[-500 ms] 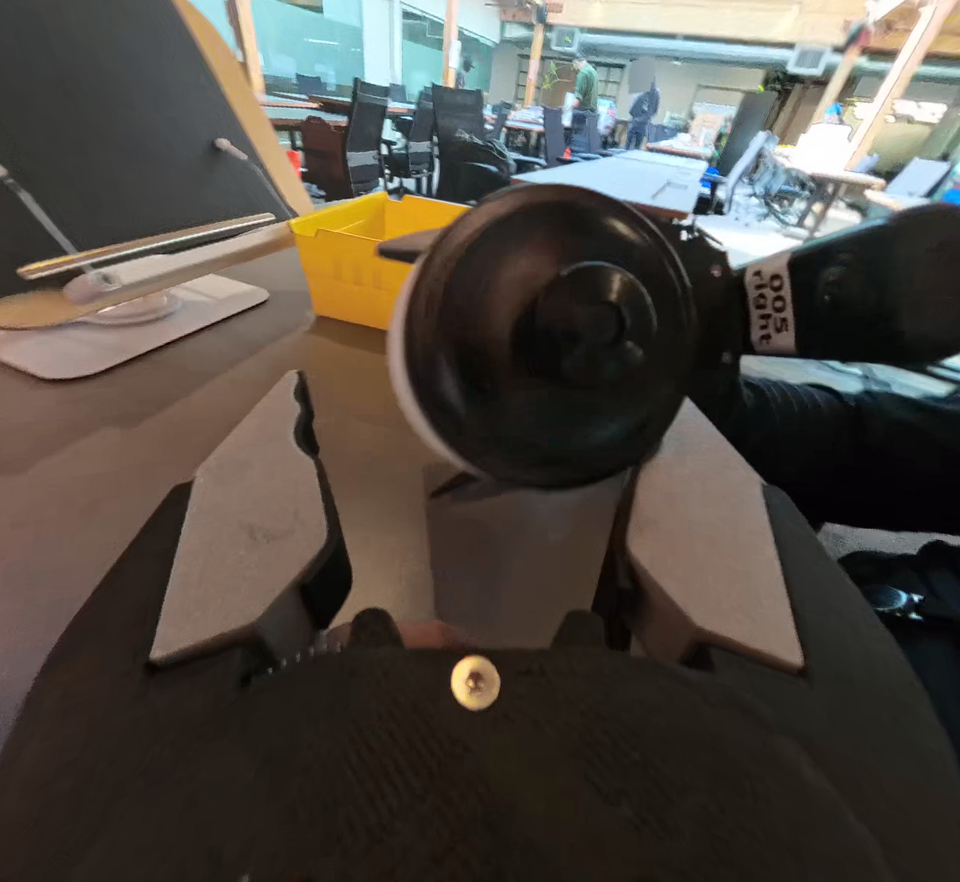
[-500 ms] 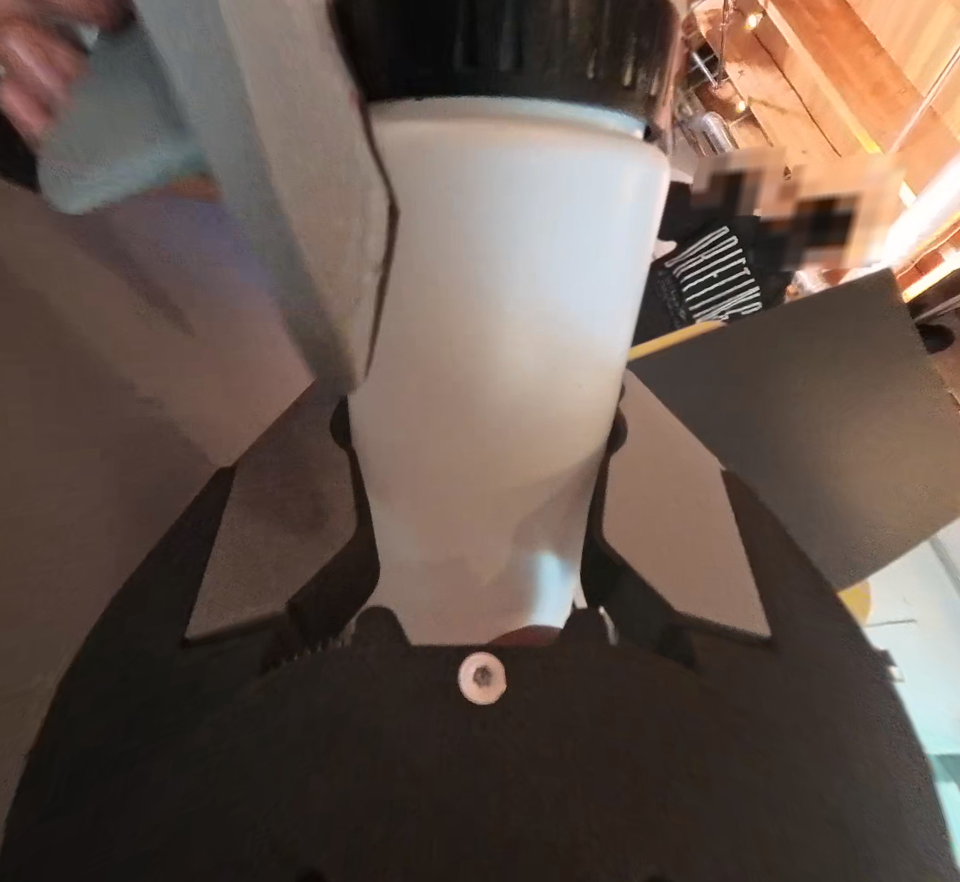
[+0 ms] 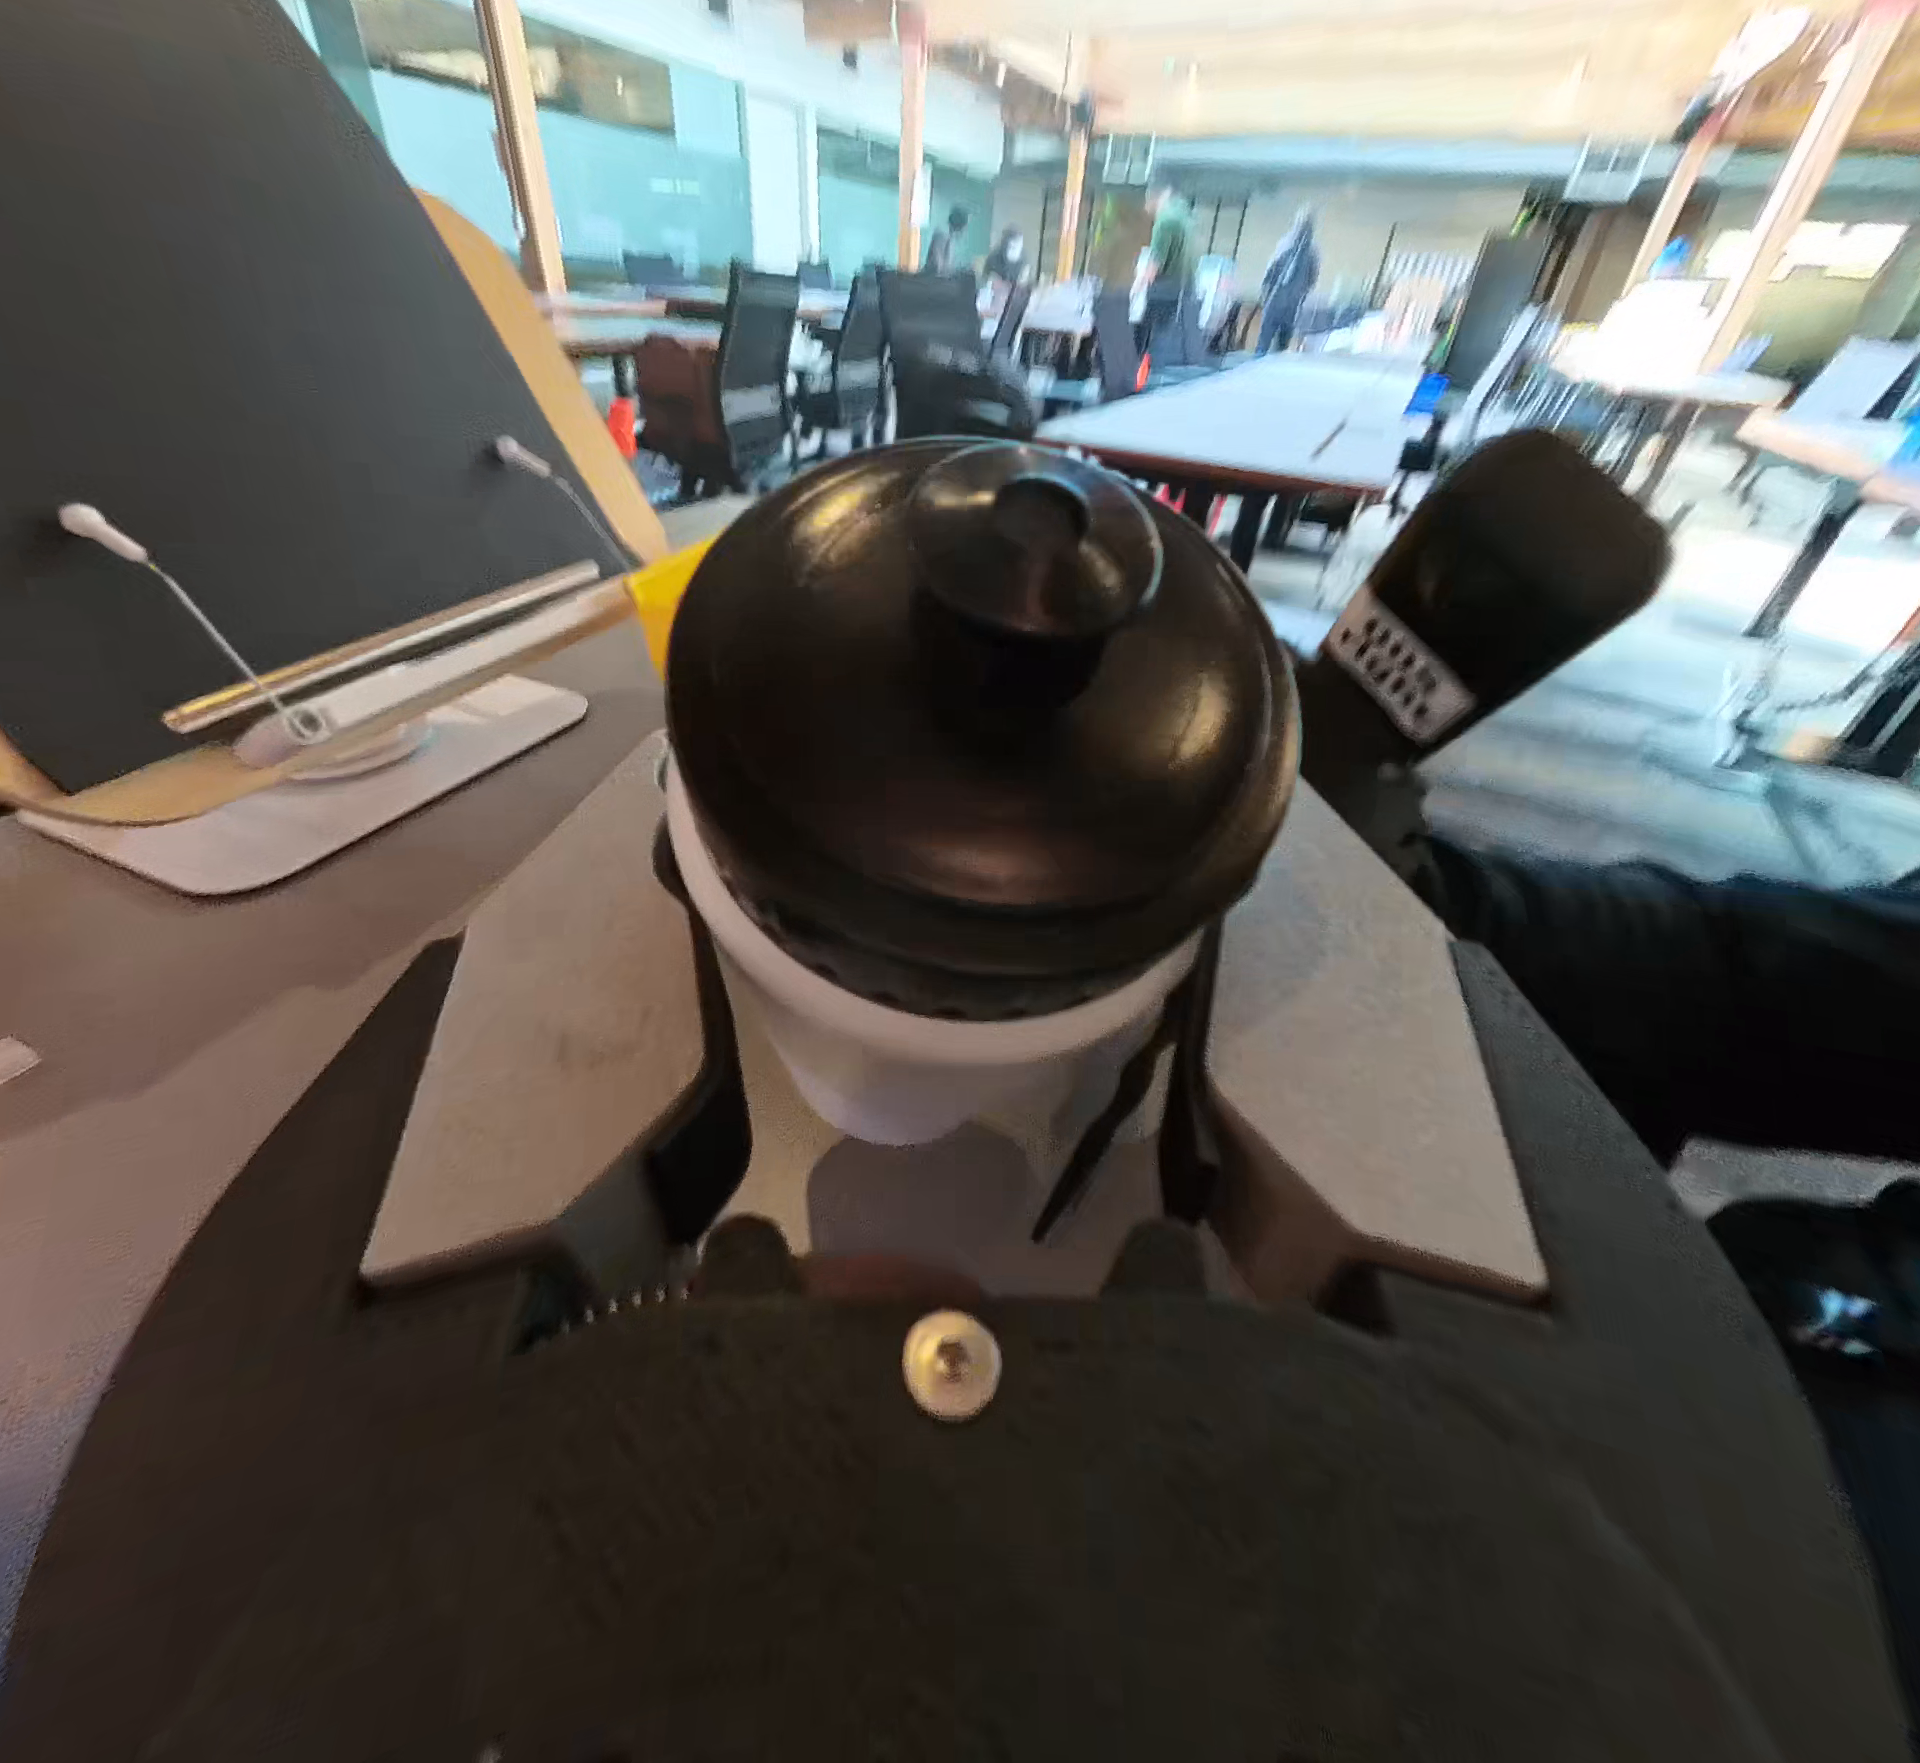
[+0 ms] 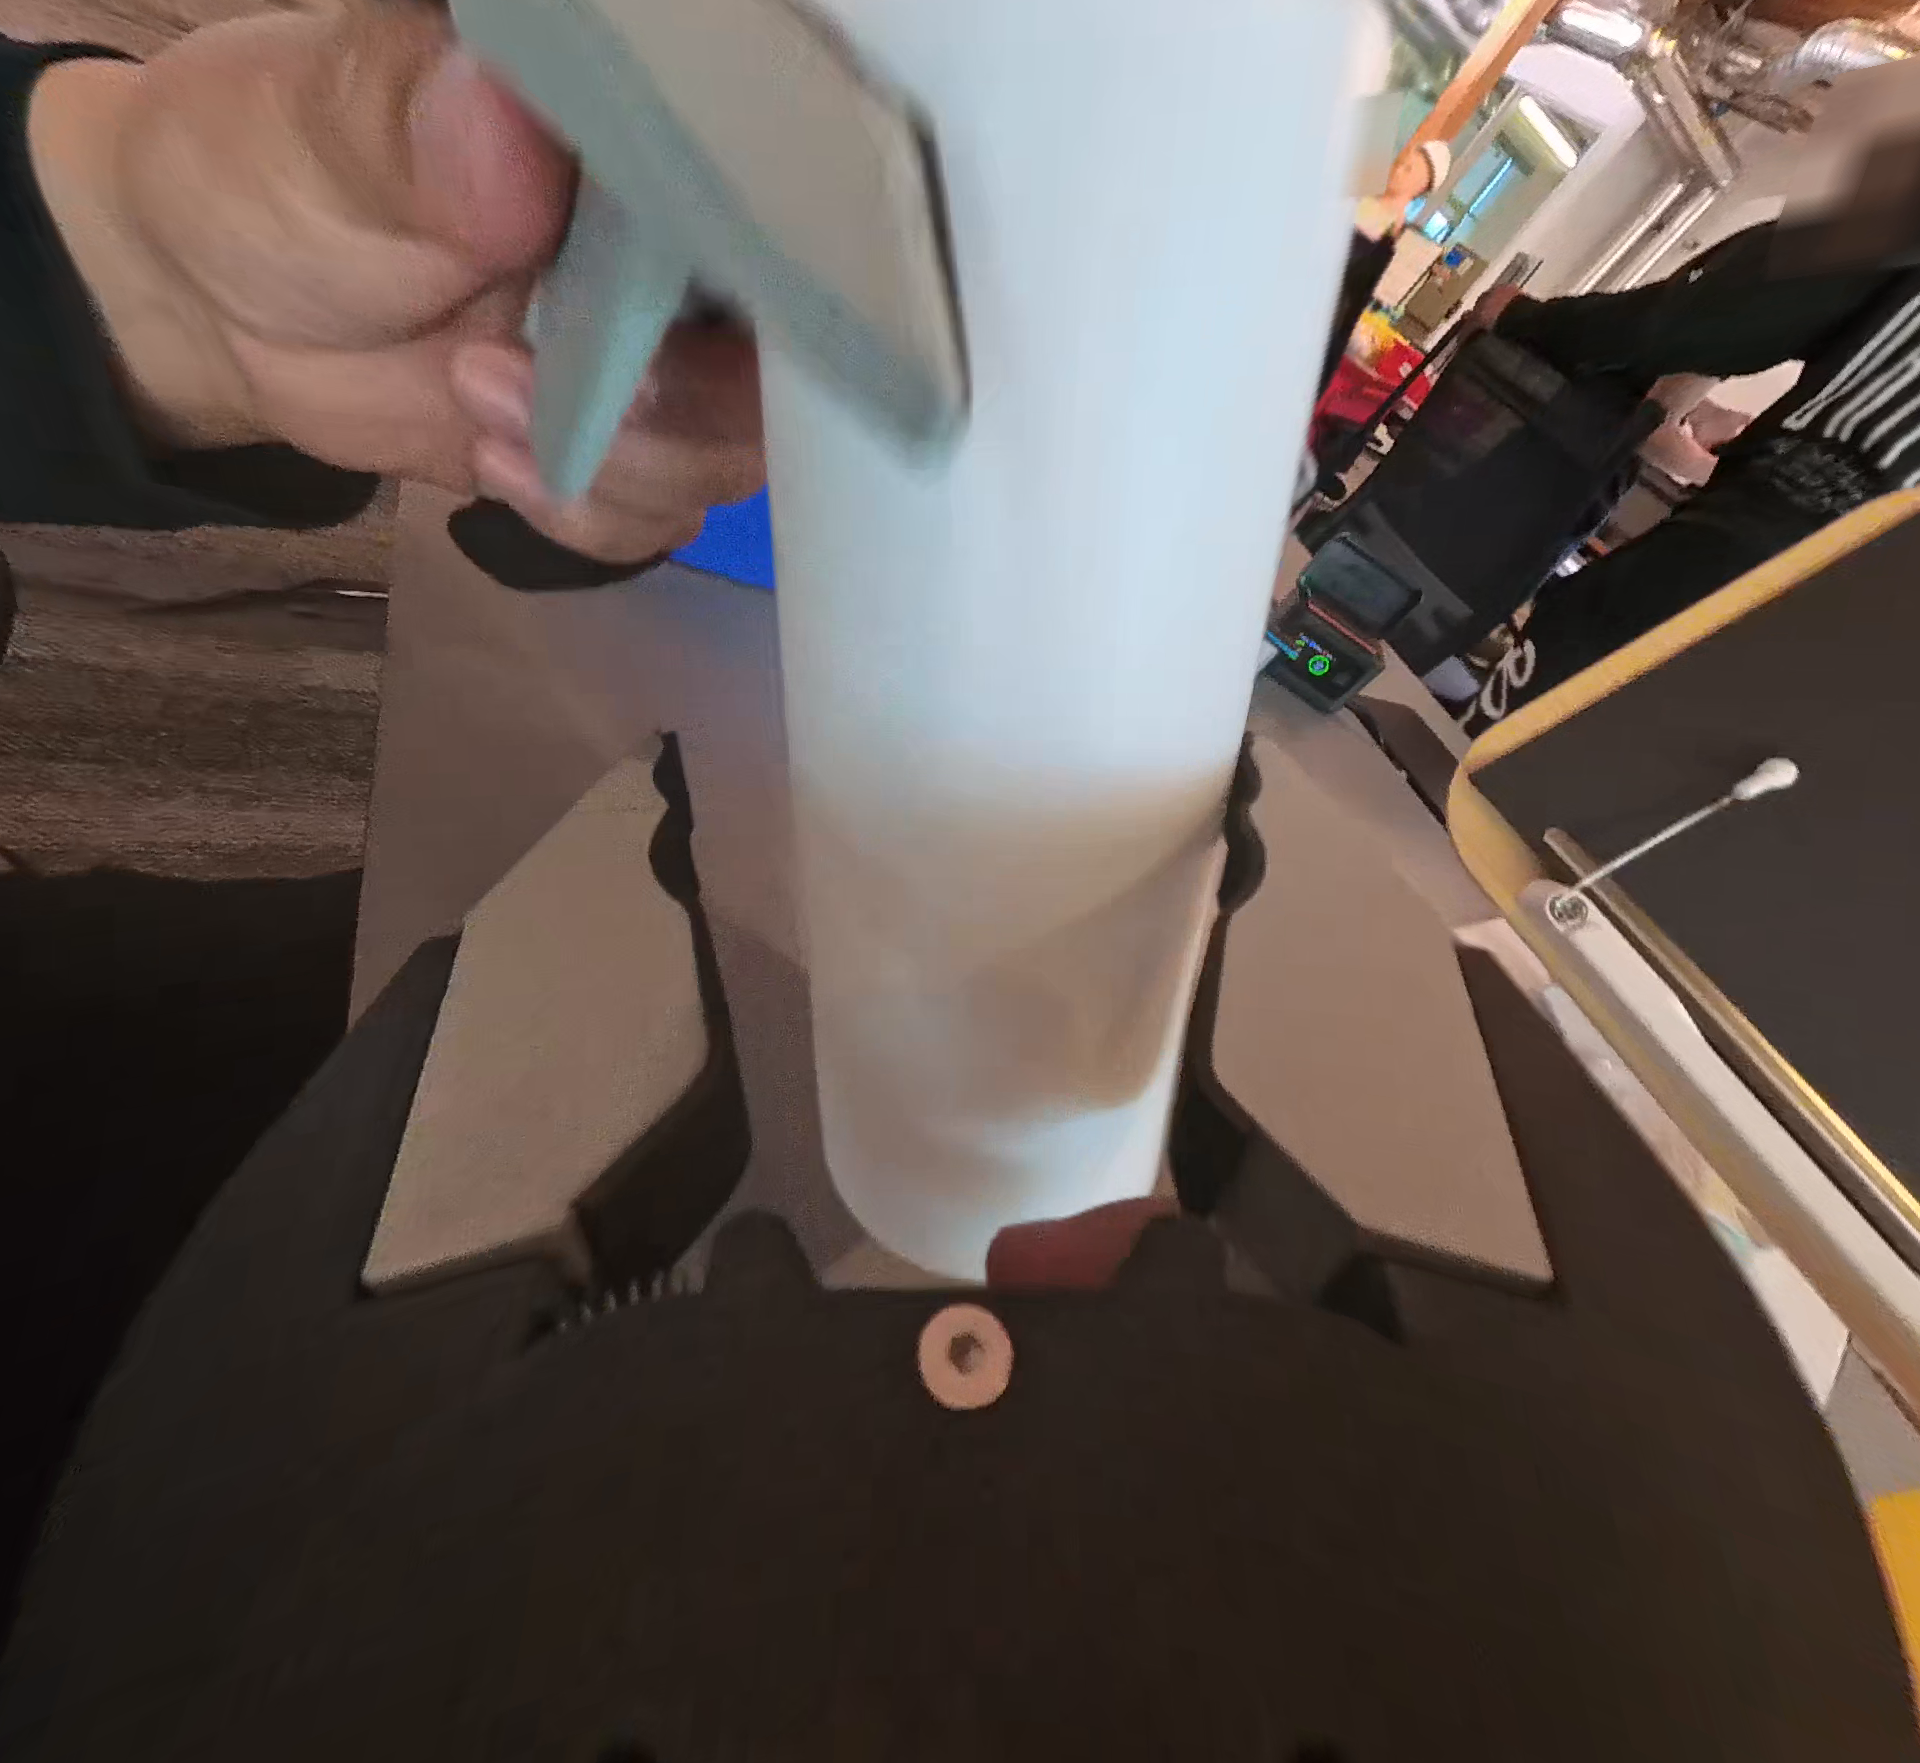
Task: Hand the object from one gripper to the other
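- Bottle [image 4: 1029,508] spans both tools: left gripper [image 3: 961,892] clamps below the black cap [image 3: 977,695]; right gripper [image 4: 961,934] grips the base.
- Risk: pulling apart before one releases could twist or drop it.

The white bottle [image 4: 1039,466] is motion-blurred, its cap cut off by the top edge; behind it, the yellow bin [image 3: 657,599] is mostly hidden

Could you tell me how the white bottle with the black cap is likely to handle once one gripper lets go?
The white plastic bottle with the black cap looks smooth and tapered, so it may slip. Being round, it would probably roll if dropped. The cap end seems wider, perhaps top-heavy.
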Action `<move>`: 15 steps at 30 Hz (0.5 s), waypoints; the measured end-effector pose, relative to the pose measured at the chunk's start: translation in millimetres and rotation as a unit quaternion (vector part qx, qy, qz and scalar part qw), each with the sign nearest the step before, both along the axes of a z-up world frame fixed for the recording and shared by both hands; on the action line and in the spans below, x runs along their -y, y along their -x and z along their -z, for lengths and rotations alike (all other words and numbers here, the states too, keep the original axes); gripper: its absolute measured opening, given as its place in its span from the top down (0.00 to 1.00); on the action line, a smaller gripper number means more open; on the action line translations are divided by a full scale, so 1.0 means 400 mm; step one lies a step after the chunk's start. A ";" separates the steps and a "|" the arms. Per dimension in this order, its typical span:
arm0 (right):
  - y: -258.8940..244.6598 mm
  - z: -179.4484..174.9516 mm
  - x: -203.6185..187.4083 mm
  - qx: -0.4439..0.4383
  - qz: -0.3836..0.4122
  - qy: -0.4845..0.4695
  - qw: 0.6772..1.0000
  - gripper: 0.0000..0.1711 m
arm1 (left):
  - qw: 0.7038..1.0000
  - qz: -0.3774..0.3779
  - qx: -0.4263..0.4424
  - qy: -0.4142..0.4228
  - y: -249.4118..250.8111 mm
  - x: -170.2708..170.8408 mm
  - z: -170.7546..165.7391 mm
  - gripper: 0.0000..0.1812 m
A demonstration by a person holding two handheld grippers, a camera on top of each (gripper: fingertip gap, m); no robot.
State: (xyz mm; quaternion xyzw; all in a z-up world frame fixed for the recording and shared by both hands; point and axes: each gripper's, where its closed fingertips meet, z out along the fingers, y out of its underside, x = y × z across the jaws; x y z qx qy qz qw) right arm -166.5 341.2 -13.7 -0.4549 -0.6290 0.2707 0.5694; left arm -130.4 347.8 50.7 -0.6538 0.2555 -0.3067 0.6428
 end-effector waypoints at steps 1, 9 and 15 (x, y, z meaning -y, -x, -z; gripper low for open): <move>-0.006 0.006 -0.011 0.010 0.008 0.003 1.000 0.39 | 0.999 0.010 0.034 -0.010 0.013 0.007 -0.025 0.45; -0.029 0.040 -0.099 0.075 0.116 -0.142 0.980 0.45 | 0.999 0.032 0.038 -0.011 0.019 0.041 -0.021 0.44; -0.086 0.048 -0.193 0.109 0.185 -0.287 0.934 0.46 | 1.000 -0.007 -0.018 -0.005 0.116 0.081 -0.069 0.40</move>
